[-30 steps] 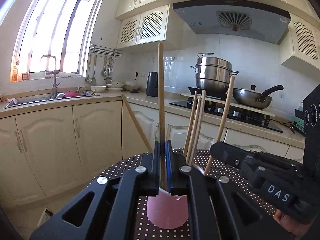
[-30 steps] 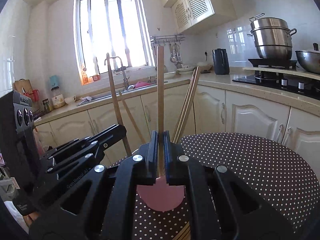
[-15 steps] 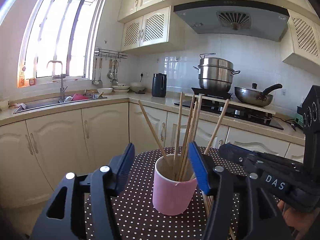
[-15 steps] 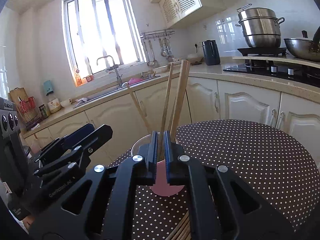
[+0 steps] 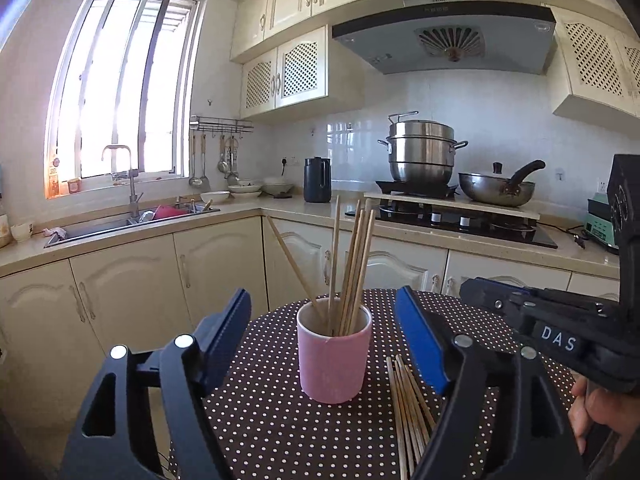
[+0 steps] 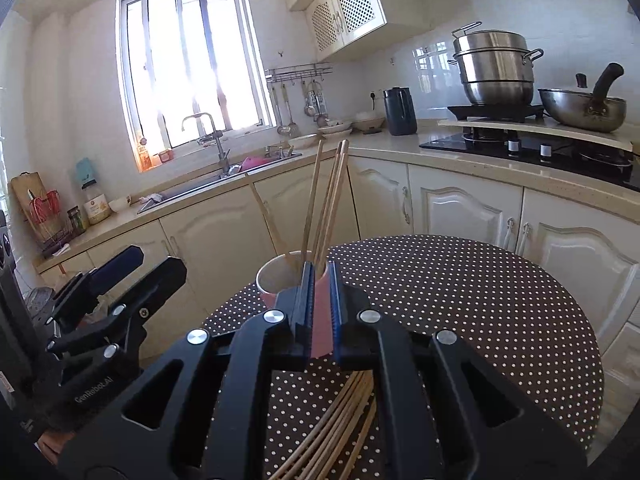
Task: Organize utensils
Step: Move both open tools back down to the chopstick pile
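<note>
1. A pink ceramic cup (image 5: 333, 360) stands upright on a round table covered in a dark brown cloth with white polka dots (image 5: 264, 420), in a cream-coloured kitchen.
2. A handful of long wooden chopsticks (image 5: 352, 268) stands in the cup, ends up and fanned out; one leans well away to the left, the rest cluster near the right side of the rim.
3. A loose bundle of wooden chopsticks (image 5: 406, 404) lies flat on the cloth just beside the cup, on its right as the left camera sees it. From the right wrist view it lies partly under the gripper.
4. The left gripper (image 5: 322, 344), black with blue pads, has its jaws wide apart and still spreading; the cup shows between them but farther off, and the pads touch nothing.
5. The right gripper (image 6: 319, 308) has its jaws only slightly parted and opening. Through the narrow gap the pink cup shows behind; nothing is pinched between the pads.
6. A person's hand (image 5: 600, 412) grasps the right gripper's handle at the edge of the left view.
7. Behind, a stacked steel steamer pot (image 5: 420, 152) and a steel wok with a black handle (image 5: 498, 188) sit on the stove.
</note>
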`<action>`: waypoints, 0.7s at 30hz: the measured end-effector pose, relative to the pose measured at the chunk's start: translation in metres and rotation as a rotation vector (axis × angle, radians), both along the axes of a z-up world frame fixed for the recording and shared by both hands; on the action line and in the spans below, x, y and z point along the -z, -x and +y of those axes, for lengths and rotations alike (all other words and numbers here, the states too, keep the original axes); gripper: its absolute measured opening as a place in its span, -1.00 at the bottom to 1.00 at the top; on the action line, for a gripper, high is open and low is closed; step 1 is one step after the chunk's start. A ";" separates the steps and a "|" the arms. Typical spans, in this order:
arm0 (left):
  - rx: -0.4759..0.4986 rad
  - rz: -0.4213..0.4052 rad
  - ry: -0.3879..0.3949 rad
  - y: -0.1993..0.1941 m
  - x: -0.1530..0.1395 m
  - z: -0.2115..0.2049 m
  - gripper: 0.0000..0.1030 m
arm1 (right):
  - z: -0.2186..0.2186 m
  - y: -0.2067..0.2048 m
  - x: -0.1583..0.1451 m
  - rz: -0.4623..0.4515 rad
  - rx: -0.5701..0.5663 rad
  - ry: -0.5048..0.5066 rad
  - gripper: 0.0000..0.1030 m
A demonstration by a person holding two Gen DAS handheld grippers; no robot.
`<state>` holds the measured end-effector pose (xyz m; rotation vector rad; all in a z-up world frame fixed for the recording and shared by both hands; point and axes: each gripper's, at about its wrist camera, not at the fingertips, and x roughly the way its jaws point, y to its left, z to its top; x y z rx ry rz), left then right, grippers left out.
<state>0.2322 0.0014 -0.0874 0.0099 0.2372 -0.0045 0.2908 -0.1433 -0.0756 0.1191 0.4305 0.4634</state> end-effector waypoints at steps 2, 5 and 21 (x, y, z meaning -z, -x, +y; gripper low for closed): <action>0.008 0.032 -0.016 0.001 0.004 -0.006 0.43 | -0.008 0.002 0.005 0.021 0.017 0.002 -0.55; 0.033 0.093 -0.030 -0.003 0.011 -0.014 0.43 | -0.018 0.005 0.014 0.049 0.039 0.010 -0.42; 0.150 0.547 -0.005 -0.058 0.083 -0.035 0.43 | -0.035 -0.004 0.068 0.240 0.038 0.067 -0.11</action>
